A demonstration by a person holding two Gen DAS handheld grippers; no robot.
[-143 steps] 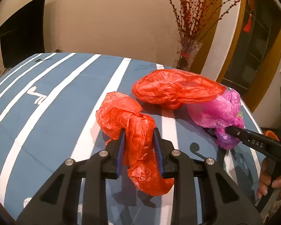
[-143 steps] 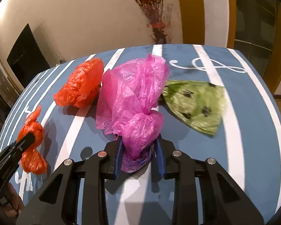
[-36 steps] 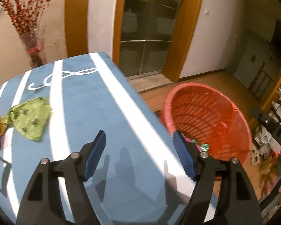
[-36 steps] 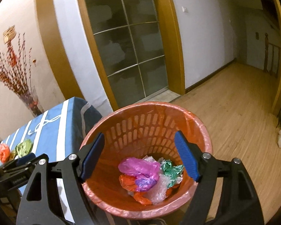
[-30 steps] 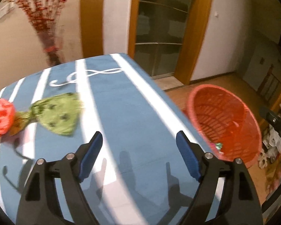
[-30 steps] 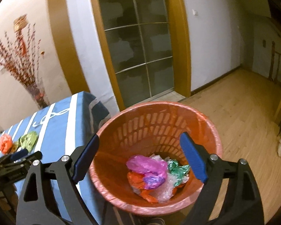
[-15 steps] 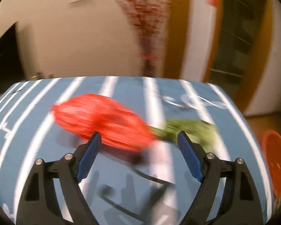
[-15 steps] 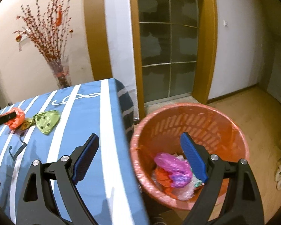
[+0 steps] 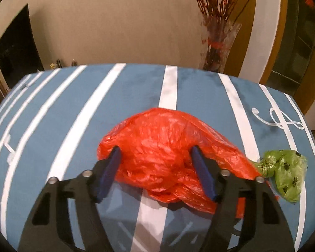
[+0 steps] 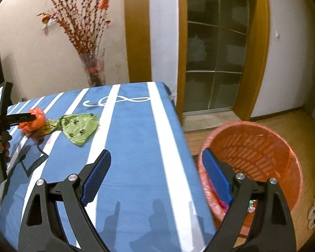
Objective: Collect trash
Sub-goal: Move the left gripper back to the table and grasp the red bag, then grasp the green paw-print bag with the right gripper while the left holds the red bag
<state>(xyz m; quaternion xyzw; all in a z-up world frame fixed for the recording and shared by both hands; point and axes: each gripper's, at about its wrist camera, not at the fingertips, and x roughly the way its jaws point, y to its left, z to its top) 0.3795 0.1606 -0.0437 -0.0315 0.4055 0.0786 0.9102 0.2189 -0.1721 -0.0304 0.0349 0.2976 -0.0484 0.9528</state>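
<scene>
A crumpled red plastic bag lies on the blue striped tablecloth. My left gripper straddles it, and its jaws are closing with the bag bulging between the blue pads. To the right, touching the red bag's tail, lies a green paw-print bag. The right wrist view shows the same red bag and green bag far off to the left. My right gripper hangs open and holds nothing, above the table's right edge. The orange basket stands on the floor beside it.
A glass vase of red branches stands behind the table's far edge. A glass door and wooden floor lie to the right. A person's hand holds the left gripper's handle at the left. Slippers sit by the basket.
My left gripper swung from the basket side back over the table and came down around the red bag, its jaws narrowing. The right gripper swung left, from above the basket to the table's edge.
</scene>
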